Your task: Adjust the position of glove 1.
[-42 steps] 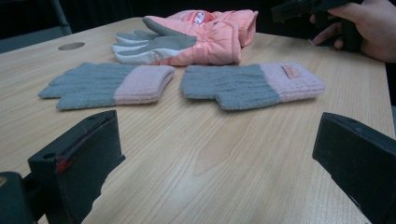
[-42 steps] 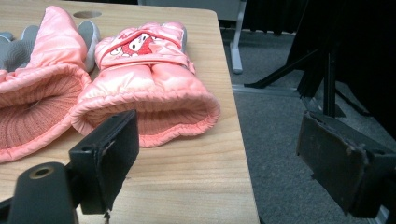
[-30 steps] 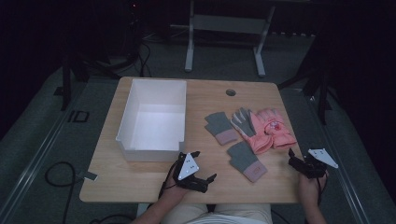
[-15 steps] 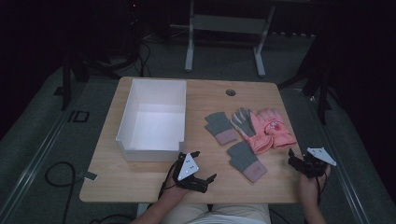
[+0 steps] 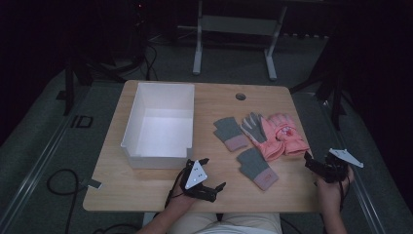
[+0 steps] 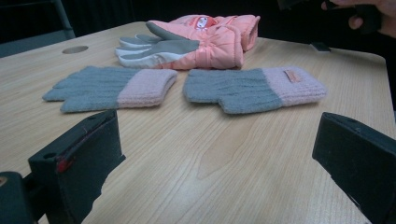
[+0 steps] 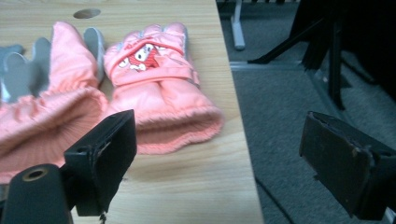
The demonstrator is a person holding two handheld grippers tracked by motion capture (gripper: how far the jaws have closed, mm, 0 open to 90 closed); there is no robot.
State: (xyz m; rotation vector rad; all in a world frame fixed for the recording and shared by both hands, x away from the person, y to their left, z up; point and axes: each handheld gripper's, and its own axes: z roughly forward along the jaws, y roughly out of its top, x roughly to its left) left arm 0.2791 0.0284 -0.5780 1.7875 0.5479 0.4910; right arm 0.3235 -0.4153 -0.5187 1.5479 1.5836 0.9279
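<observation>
Your left tongs point(image 5: 212, 172) and right tongs point(image 5: 311, 161) both gape wide and empty at the near table point(image 5: 146, 187) edge. Beyond lie two grey knit gloves point(image 5: 257, 166) and the pink ski gloves point(image 5: 280, 135), none yet in the empty white bin point(image 5: 158, 124): everything remains.

The room is dark, with grey carpet floor point(image 5: 58, 146) around the wooden worktop point(image 5: 146, 187), a metal frame point(image 5: 234, 24) behind it and black cables point(image 5: 58, 180) lying left
</observation>
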